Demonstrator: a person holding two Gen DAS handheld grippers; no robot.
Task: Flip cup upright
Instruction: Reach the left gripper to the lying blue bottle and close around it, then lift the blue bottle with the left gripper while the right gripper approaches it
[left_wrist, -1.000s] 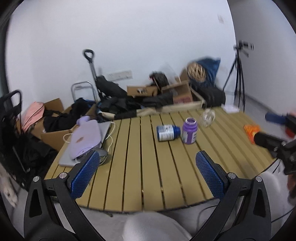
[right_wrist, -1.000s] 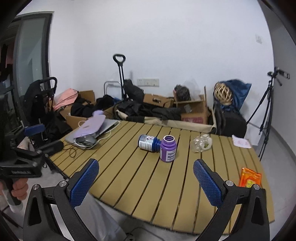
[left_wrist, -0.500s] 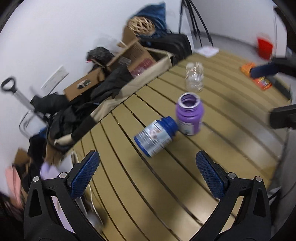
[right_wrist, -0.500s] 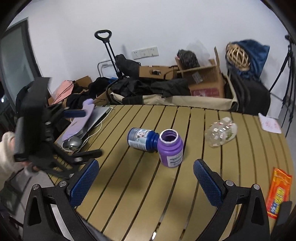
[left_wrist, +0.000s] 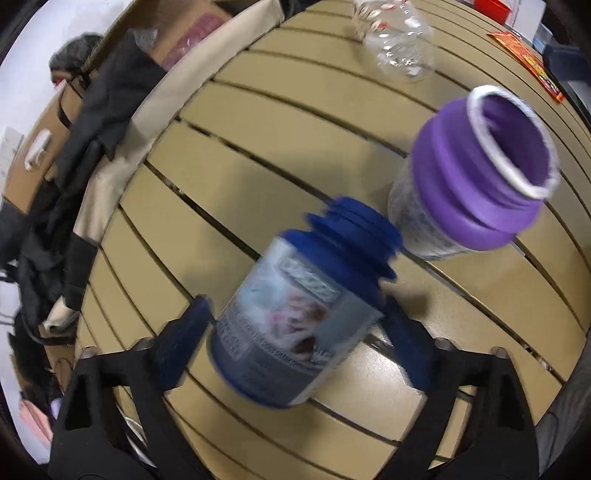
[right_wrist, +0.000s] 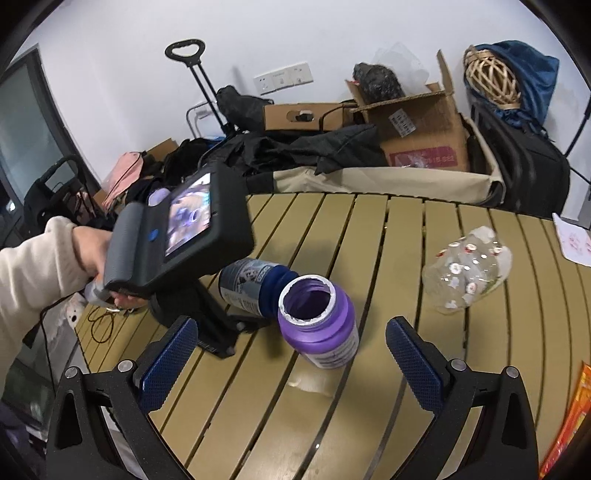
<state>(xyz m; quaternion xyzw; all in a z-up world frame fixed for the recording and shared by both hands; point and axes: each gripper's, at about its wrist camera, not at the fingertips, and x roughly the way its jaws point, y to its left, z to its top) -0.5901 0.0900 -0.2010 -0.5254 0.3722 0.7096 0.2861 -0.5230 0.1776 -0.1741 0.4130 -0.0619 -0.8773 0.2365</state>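
The left gripper (left_wrist: 295, 332) stands spread around the blue bottle (left_wrist: 301, 317) lying between its fingers; clamp squarely on the labelled body, clear of the purple bottle (left_wrist: 476, 188), while the right gripper (right_wrist: 295, 365) waits unclenched, empty.

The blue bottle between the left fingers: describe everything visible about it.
The blue bottle is dark blue plastic with a ribbed, threaded neck and a pale wrap-around printed label, blurred here. It lies on its side on the slatted table, neck toward the upright purple bottle, close to or touching it. No cap shows. It sits between the left gripper fingers, which flank its body; firm contact cannot be confirmed.
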